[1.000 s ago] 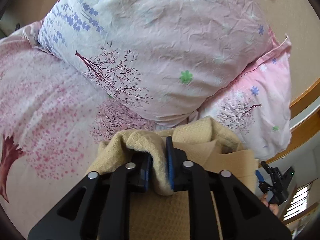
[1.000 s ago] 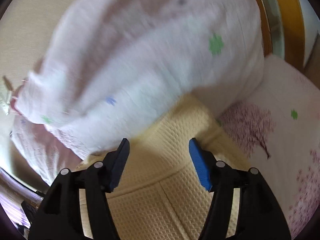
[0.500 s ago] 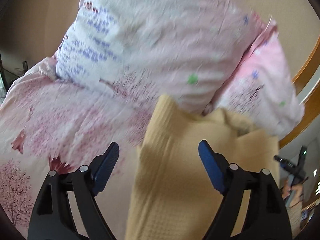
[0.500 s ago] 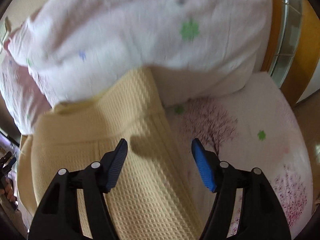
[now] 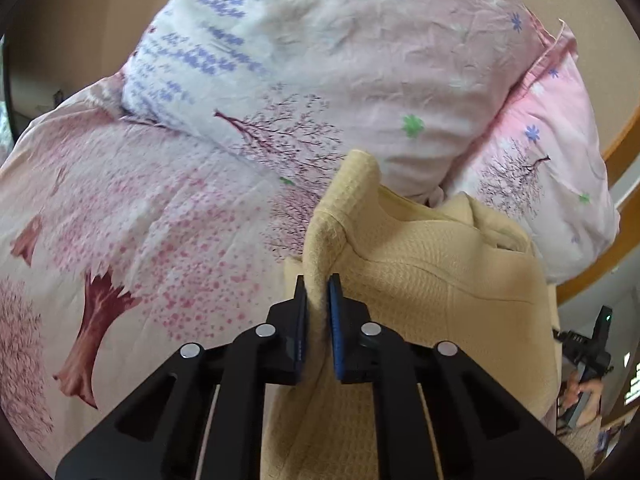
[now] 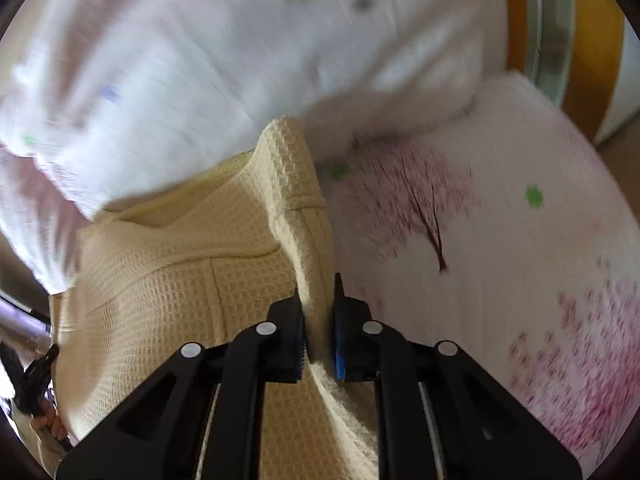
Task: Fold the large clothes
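Observation:
A beige waffle-knit garment (image 5: 432,280) lies on a bed with pink tree-print sheets. My left gripper (image 5: 317,292) is shut on the garment's left edge, which stands up in a fold between the blue pads. In the right wrist view the same garment (image 6: 180,280) spreads to the left, and my right gripper (image 6: 318,300) is shut on its right edge, pinching a raised fold. The other gripper shows small at the right edge of the left wrist view (image 5: 588,352).
A large pale floral pillow (image 5: 360,60) lies just beyond the garment, with a pink pillow (image 5: 548,168) to its right. A wooden bed frame (image 5: 624,144) curves along the right; it also shows in the right wrist view (image 6: 588,40). Pink sheet (image 5: 120,220) spreads left.
Half a second ago both grippers were open over the garment. Now each has closed on an edge of the garment and lifted a fold.

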`<act>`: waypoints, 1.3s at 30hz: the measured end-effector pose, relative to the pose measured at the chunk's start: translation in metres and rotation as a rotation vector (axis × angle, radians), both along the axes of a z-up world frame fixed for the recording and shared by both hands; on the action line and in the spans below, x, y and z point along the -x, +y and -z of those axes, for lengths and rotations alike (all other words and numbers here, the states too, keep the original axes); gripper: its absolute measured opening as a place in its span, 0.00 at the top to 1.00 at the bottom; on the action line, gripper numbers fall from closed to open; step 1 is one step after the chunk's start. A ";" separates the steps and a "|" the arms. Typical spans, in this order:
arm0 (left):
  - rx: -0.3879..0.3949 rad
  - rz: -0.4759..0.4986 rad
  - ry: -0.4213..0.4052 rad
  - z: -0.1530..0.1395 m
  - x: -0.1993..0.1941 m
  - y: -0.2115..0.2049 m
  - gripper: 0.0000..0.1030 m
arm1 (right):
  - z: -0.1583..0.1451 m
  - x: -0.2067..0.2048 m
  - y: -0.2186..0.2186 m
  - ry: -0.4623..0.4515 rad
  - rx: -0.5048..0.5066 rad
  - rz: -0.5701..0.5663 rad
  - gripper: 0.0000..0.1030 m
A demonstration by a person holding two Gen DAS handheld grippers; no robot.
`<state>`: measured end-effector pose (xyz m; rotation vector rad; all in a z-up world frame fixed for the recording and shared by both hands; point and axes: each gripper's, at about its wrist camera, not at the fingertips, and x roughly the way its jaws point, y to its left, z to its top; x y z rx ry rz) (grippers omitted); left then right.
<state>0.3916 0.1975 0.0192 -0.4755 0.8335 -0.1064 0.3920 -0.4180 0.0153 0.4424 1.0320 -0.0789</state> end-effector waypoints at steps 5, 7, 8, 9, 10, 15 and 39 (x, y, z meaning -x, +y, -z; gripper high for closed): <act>-0.008 -0.020 0.032 0.012 0.000 0.000 0.90 | 0.014 -0.007 0.023 0.048 0.093 0.009 0.86; 0.004 -0.021 0.032 0.010 0.001 0.004 0.84 | 0.005 -0.005 0.033 0.030 0.171 -0.017 0.79; 0.004 -0.024 0.021 0.007 0.004 0.004 0.79 | -0.003 0.001 0.035 0.007 0.213 -0.020 0.70; 0.000 -0.027 0.008 0.003 0.007 0.005 0.76 | -0.013 0.008 0.037 -0.028 0.239 -0.017 0.63; -0.014 -0.026 -0.023 -0.004 0.013 0.005 0.75 | -0.022 0.017 0.036 -0.067 0.251 -0.013 0.60; -0.125 0.013 -0.168 -0.035 0.049 -0.014 0.46 | -0.059 0.060 0.044 -0.245 0.186 -0.098 0.58; 0.227 -0.018 -0.047 0.008 0.145 0.002 0.33 | -0.021 0.189 -0.008 -0.200 -0.314 0.192 0.23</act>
